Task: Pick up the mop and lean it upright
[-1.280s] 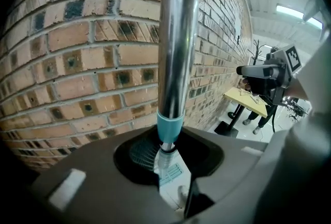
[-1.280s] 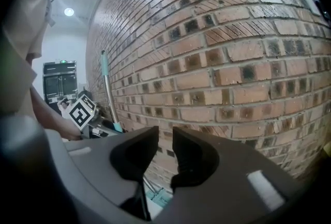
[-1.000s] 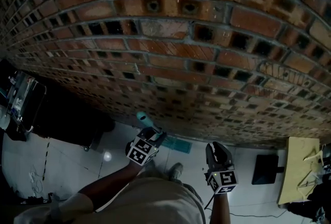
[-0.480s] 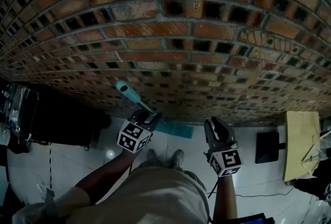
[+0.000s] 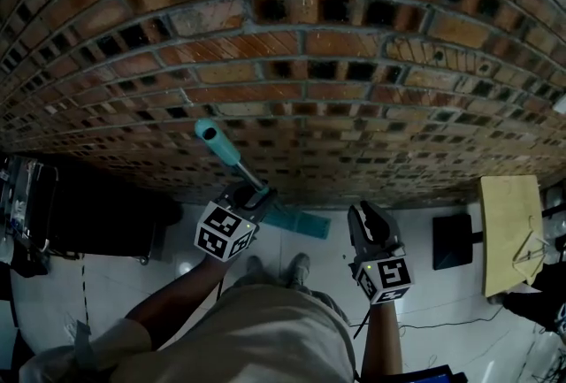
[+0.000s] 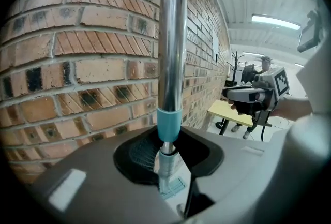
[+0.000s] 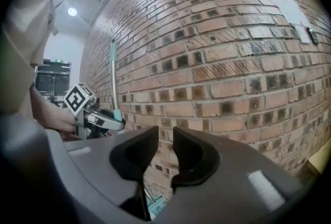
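The mop has a silver shaft point(image 6: 172, 36) with a teal collar point(image 6: 169, 124) and a teal grip end point(image 5: 206, 132). It stands nearly upright, close to the brick wall point(image 5: 336, 63). Its teal head point(image 5: 298, 222) lies on the floor at the wall's foot. My left gripper point(image 5: 256, 194) is shut on the shaft just below the collar, with the shaft running between the jaws point(image 6: 166, 158). My right gripper point(image 5: 364, 218) hangs to the right of the mop, apart from it. Its jaws point(image 7: 165, 140) stand a narrow gap apart with only wall behind them. The right gripper view shows the shaft point(image 7: 113, 73) at left.
A yellow table point(image 5: 508, 231) stands at the right, with a black box point(image 5: 451, 241) on the pale floor beside it. A dark cabinet point(image 5: 88, 213) sits at the left against the wall. The person's shoes point(image 5: 301, 266) are just behind the mop head.
Both grippers have risen. The left one has carried the mop shaft up and more upright, so its teal end now stands higher against the wall. The right gripper stays apart from the mop.
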`<action>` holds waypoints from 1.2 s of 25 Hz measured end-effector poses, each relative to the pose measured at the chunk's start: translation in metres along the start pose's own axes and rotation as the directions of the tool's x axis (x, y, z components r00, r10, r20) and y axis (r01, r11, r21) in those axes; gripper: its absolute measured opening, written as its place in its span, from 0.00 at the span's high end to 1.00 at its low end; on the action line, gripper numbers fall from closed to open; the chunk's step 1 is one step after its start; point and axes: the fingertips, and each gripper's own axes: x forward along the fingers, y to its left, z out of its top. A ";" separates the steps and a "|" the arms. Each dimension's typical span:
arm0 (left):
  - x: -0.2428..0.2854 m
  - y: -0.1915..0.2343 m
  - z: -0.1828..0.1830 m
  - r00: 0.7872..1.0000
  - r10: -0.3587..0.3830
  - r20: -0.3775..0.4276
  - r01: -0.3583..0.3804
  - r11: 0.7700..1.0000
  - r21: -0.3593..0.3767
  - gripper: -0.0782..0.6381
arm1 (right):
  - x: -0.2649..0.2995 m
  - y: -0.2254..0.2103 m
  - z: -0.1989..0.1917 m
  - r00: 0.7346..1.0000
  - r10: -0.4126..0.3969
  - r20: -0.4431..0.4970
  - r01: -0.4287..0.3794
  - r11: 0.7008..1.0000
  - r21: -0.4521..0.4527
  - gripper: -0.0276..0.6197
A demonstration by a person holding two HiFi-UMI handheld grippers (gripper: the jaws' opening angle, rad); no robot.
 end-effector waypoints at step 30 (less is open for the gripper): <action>0.022 -0.068 0.011 0.957 -0.290 0.004 0.287 0.949 0.128 0.72 | -0.094 -0.009 -0.005 0.939 -0.340 -0.044 0.343 0.937 0.069 0.83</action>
